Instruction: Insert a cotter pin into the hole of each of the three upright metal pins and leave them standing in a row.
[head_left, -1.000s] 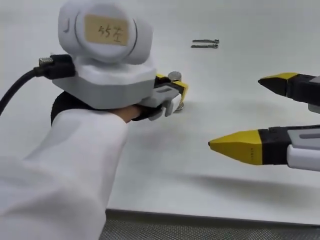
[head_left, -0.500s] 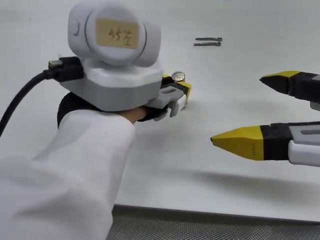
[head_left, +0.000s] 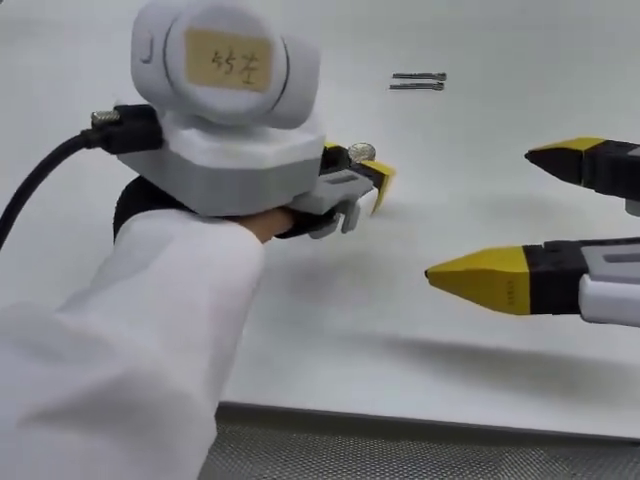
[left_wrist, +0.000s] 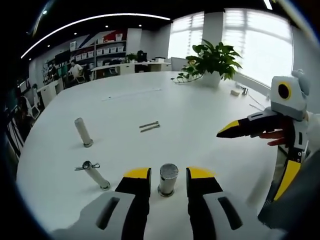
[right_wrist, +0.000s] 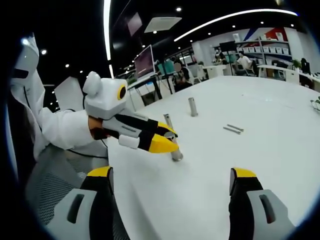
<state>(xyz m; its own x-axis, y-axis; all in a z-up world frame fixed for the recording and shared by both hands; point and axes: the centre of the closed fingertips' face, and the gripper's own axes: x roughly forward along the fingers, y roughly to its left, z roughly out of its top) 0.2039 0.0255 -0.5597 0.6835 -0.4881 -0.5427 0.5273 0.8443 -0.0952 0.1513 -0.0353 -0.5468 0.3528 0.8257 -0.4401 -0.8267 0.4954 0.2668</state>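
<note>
One metal pin already cottered; two bare. Left claw narrowed astride near bare pin, gaps visible, pin upright on worktop. Right claw wide, empty. Next, as judged: loose cotter pins to be fetched, one threaded.

Three metal pins stand on the surface: the far pin, the near pin and the middle pin. There are three cotter pins: the first loose cotter pin, the second loose cotter pin, and the stuck cotter pin in the near pin.
</note>
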